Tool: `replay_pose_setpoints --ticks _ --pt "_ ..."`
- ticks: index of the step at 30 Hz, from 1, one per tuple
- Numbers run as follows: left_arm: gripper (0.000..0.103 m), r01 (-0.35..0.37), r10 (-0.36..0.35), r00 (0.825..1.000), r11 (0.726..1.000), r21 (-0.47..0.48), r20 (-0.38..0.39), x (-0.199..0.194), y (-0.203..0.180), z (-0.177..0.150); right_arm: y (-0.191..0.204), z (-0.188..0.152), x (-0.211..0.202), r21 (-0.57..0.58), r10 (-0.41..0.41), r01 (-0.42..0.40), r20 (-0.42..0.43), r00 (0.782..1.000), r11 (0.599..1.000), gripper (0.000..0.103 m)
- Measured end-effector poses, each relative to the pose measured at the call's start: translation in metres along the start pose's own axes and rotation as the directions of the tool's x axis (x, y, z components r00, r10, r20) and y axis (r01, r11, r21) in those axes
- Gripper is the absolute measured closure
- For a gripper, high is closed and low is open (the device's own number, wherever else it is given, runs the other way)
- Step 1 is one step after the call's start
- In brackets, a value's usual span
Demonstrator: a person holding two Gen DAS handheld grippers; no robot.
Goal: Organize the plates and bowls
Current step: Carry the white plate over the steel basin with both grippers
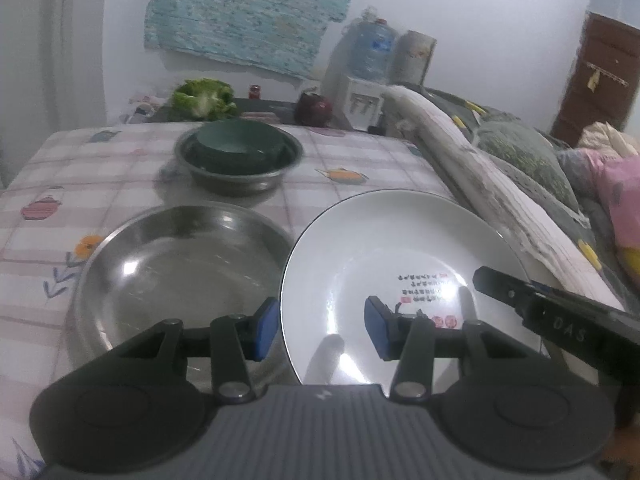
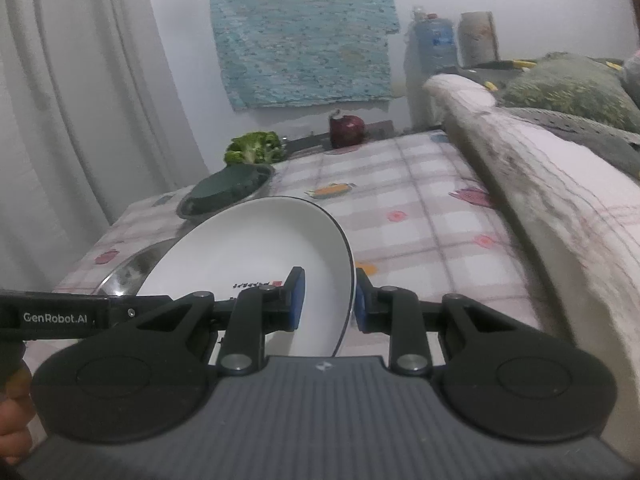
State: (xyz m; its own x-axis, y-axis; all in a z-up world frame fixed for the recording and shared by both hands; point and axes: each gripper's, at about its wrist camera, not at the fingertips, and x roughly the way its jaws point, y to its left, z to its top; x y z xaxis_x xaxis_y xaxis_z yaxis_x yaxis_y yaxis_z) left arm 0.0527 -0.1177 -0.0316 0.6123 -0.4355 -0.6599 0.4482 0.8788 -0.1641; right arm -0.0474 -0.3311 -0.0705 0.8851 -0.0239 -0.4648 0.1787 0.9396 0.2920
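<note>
i have the white plate (image 2: 256, 240) pinched by its right rim in my right tool (image 2: 328, 300), both blue pads pressing the edge, and the plate rides tilted above the counter (image 1: 360, 152), its left side hanging over the rim of the big steel basin (image 1: 180, 264). my left tool (image 1: 320, 326) straddles the plate's near left rim with a gap showing at each pad, so i read it as released, guiding rather than gripping. farther back, a dark green bowl (image 1: 236, 146) already sits nested inside a smaller steel bowl (image 1: 288, 160), so that pair looks done. what is left, as i judge it, is to land this plate, most likely in or on the big basin, and then perhaps gather the two stacks together. the broccoli (image 1: 202, 98) and the red onion (image 1: 314, 109) at the far edge are not part of my job.
</note>
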Motion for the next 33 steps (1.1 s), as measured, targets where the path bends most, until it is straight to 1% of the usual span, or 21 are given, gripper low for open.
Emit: replay_pose_setpoints --ticks 5,13,22,33 --pt "0.056 -0.036 0.036 0.999 0.999 -0.037 0.011 -0.004 0.022 0.006 0.020 0.006 0.016 -0.023 0.039 -0.039 -0.010 0.999 0.999 0.078" --pt "0.056 -0.083 0.085 0.996 0.992 -0.089 0.011 -0.004 0.056 0.012 0.055 0.007 0.042 -0.054 0.083 -0.086 -0.052 0.995 0.995 0.078" --pt "0.056 -0.077 0.078 0.997 0.990 -0.120 0.000 -0.002 0.076 0.010 0.078 0.009 0.054 -0.073 0.075 -0.081 -0.077 0.994 0.994 0.078" --pt "0.056 -0.064 0.063 0.998 0.987 -0.146 -0.014 -0.001 0.091 0.008 0.090 0.012 0.061 -0.088 0.054 -0.063 -0.100 0.994 0.994 0.078"
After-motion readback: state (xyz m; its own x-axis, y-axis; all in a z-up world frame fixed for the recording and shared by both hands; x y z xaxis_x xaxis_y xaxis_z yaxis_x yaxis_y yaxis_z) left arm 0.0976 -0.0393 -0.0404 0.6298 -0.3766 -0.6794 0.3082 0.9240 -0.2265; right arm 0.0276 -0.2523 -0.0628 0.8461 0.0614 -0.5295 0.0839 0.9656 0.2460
